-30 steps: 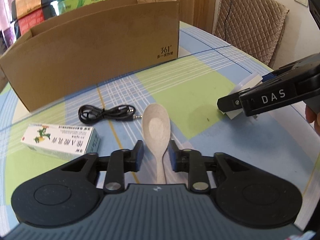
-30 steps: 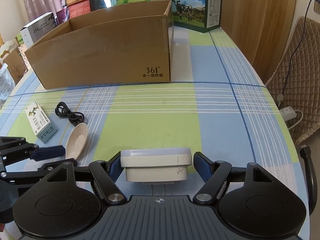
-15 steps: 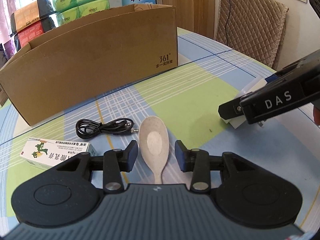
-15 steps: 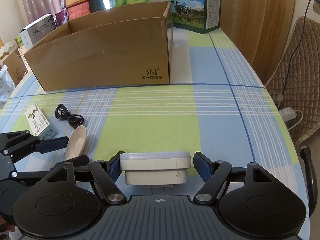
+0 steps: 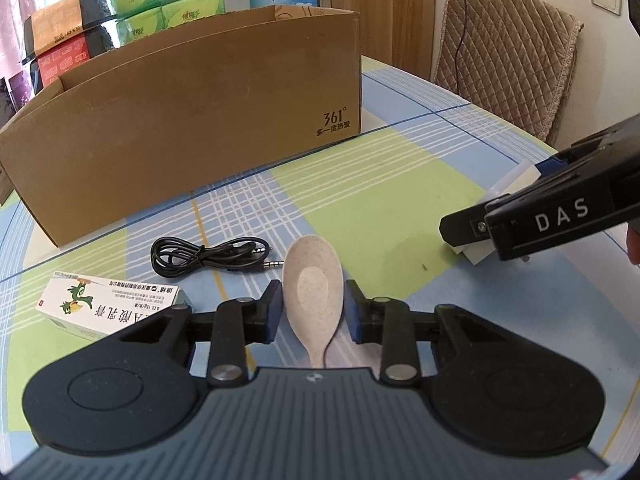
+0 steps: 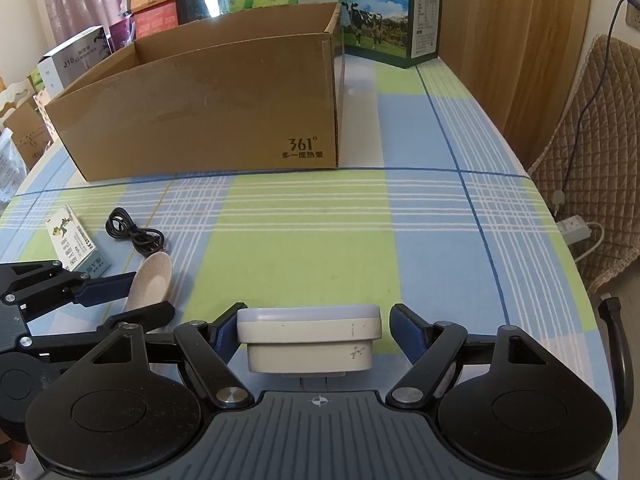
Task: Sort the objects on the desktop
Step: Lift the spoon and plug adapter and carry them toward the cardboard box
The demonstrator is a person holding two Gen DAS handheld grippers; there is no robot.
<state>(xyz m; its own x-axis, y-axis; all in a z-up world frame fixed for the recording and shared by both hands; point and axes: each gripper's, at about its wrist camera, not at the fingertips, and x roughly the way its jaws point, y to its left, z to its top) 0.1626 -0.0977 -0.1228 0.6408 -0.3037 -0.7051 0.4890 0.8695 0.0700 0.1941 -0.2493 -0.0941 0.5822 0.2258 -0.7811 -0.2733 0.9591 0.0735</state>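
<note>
Spoon [image 5: 313, 295] first: it lies bowl-up on the checked worktop [image 5: 360, 184], low in the centre of my left wrist view, with its handle running back under the tool. My left gripper [image 5: 313, 312] has its jaws spread to either side of the bowl; the left pad sits almost against the rim, the right pad just apart from it, and neither is pinching.

Left of the spoon in that frame I see a coiled black cable [image 5: 204, 258], its plug tip close to the bowl, and lower left a white medicine box [image 5: 108, 308] printed with a green figure, partly behind the tool's arm. A large open cardboard box [image 5: 192, 120] fills the upper left and centre, standing on the worktop well beyond these things.

My right gripper [image 6: 312, 330] shows at the bottom of the right wrist view with its jaws spread around a white squarish plug-in adapter [image 6: 308, 336]. The left pad is at the adapter's edge and a clear gap shows on the right, so it is not clamped. In the left wrist view the same tool reaches in from the right edge, above the worktop, with the adapter between its fingers.

A quilted chair back [image 5: 508, 56] stands at upper right.
</note>
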